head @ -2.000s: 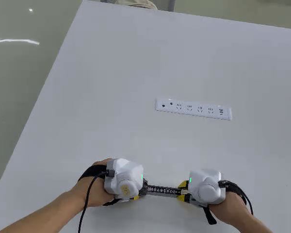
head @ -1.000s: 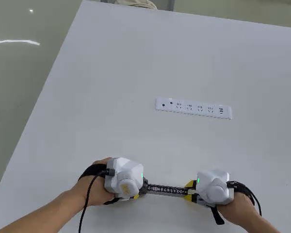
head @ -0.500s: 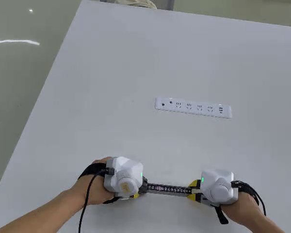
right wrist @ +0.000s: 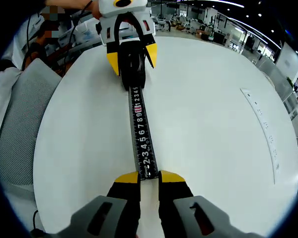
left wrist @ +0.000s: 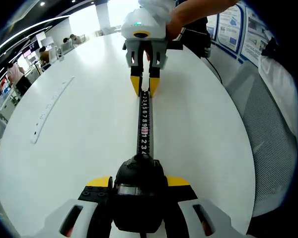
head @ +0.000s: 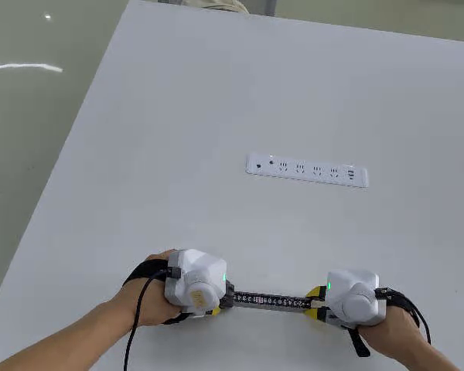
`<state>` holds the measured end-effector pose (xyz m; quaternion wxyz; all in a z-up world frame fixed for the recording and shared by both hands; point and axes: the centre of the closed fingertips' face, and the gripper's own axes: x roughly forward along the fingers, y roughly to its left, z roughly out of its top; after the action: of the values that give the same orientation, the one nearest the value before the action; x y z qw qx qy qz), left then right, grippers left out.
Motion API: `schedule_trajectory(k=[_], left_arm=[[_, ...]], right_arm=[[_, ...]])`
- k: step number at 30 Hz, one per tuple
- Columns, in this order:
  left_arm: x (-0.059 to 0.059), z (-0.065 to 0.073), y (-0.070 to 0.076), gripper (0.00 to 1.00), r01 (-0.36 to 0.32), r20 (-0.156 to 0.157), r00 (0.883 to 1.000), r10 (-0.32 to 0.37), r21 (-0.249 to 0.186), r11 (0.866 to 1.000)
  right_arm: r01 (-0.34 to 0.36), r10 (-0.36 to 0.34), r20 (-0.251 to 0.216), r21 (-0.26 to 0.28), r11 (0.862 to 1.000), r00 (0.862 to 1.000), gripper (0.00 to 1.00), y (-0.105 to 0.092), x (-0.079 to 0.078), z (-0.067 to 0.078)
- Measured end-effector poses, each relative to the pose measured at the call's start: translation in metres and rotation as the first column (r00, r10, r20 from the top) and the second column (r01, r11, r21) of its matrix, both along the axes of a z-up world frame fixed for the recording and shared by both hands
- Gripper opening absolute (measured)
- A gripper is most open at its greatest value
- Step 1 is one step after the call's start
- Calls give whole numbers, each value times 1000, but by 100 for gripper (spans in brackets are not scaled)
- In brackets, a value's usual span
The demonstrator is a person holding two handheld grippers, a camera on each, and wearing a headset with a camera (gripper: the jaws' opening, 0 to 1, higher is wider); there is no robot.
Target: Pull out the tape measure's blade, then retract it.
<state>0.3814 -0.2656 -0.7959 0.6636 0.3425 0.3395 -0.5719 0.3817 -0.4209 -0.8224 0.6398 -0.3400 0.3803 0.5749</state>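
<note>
The black tape measure case (left wrist: pixel 139 191) sits between the yellow-tipped jaws of my left gripper (left wrist: pixel 139 184), which is shut on it. Its black blade (left wrist: pixel 144 116) with white numbers runs straight over the white table to my right gripper (left wrist: pixel 145 85). In the right gripper view the blade (right wrist: pixel 140 134) ends at my right gripper (right wrist: pixel 149 176), shut on its tip, with the case (right wrist: pixel 132 62) at the far end. From the head view, the left gripper (head: pixel 218 301) and right gripper (head: pixel 317 304) are joined by the blade (head: pixel 269 301) near the table's front edge.
A white power strip (head: pixel 306 170) lies on the white table (head: pixel 216 116) beyond the grippers; it also appears at the left in the left gripper view as the power strip (left wrist: pixel 49 106) and at the right as the power strip (right wrist: pixel 266 131). The table's left edge drops to a green floor.
My right gripper has moved further right along the table, drawing more blade out of the case. The left gripper and case have stayed in place.
</note>
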Motion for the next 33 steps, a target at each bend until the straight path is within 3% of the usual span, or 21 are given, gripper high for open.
schedule_trajectory(k=[33], left_arm=[[0,1,0,36,-5,-4,1000,5,1,1000]], right_arm=[[15,-15,0,-10,1000,1000,11,-22,2,0]])
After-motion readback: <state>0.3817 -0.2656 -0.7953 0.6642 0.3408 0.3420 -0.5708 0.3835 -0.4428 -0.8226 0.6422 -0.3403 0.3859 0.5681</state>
